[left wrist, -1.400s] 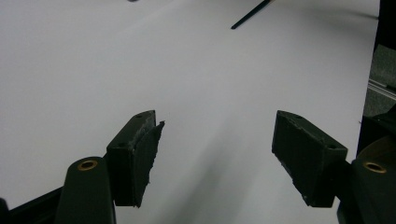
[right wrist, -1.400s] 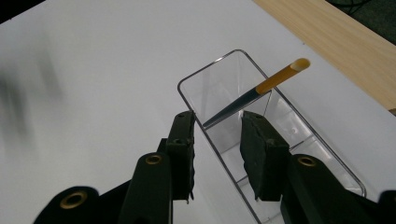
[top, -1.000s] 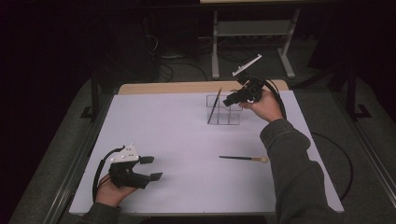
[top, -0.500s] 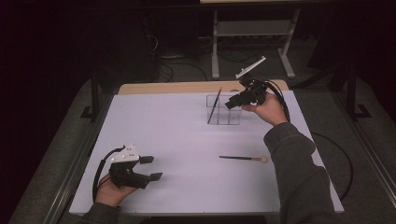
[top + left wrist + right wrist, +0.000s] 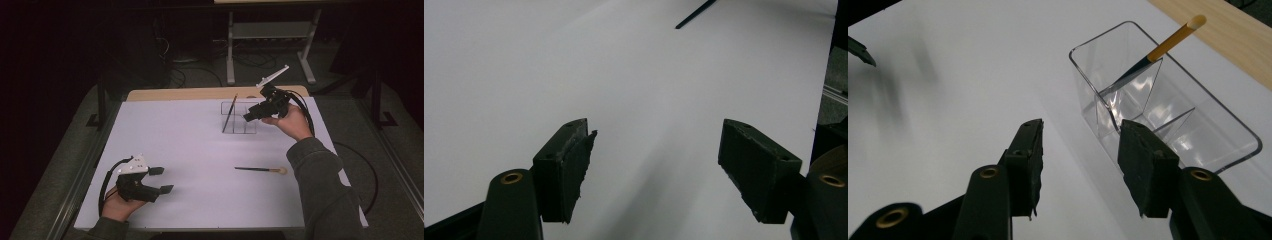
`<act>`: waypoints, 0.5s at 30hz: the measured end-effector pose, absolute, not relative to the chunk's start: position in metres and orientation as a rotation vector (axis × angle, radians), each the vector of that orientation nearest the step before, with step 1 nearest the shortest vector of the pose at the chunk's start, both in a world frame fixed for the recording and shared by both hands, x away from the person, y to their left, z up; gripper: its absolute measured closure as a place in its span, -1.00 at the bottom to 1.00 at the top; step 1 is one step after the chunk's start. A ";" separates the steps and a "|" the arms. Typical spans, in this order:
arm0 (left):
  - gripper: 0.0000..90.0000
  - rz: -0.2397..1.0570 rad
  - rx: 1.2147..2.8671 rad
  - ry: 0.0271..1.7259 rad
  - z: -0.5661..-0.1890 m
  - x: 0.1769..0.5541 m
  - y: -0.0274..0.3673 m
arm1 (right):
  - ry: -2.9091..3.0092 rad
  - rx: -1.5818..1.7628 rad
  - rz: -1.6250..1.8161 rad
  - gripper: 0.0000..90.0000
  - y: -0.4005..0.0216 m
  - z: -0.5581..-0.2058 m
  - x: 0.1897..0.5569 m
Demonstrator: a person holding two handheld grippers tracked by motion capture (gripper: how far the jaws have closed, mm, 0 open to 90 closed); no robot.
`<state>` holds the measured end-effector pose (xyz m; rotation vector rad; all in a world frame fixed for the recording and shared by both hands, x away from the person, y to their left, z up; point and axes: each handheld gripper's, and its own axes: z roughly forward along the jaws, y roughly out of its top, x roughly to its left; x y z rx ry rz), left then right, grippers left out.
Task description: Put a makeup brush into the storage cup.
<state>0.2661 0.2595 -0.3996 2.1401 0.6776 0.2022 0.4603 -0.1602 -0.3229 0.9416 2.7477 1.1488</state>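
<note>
Your right gripper (image 5: 250, 116) sits in the upper right of the high view, just beside the clear holder (image 5: 240, 125), held above the sheet (image 5: 190, 150). Its jaws have just been opening and now stand apart with nothing between them. In the right gripper view the gripper (image 5: 1080, 150) points at the near wall of the holder (image 5: 1208, 150), which fills the right half of that frame.

One brush (image 5: 230, 112) stands tilted in the holder's left-hand compartment as the high view shows it, its pale end leaning up toward the wooden edge (image 5: 200, 94) at the far side. In the right gripper view that brush (image 5: 1168, 42) leans to the upper right, dark tip down in the far compartment.

A second brush (image 5: 260, 170) lies flat on the sheet, right of centre in the high view, well apart from both grippers, pale end to the right.

Your left gripper (image 5: 160, 180) rests at the lower left, jaws spread wide and empty. In the left gripper view the gripper (image 5: 656, 170) frames bare sheet (image 5: 624, 75), with the lying brush's dark tip (image 5: 694, 15) at the top edge.
</note>
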 end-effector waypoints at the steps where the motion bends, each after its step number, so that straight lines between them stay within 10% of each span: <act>1: -0.37 0.201 2.141 0.679 -0.400 0.266 0.260 | 2.750 0.938 1.143 0.14 -0.161 -0.323 0.460; 15: -0.38 0.206 2.135 0.687 -0.400 0.266 0.261 | 2.763 0.934 1.131 0.06 -0.164 -0.329 0.450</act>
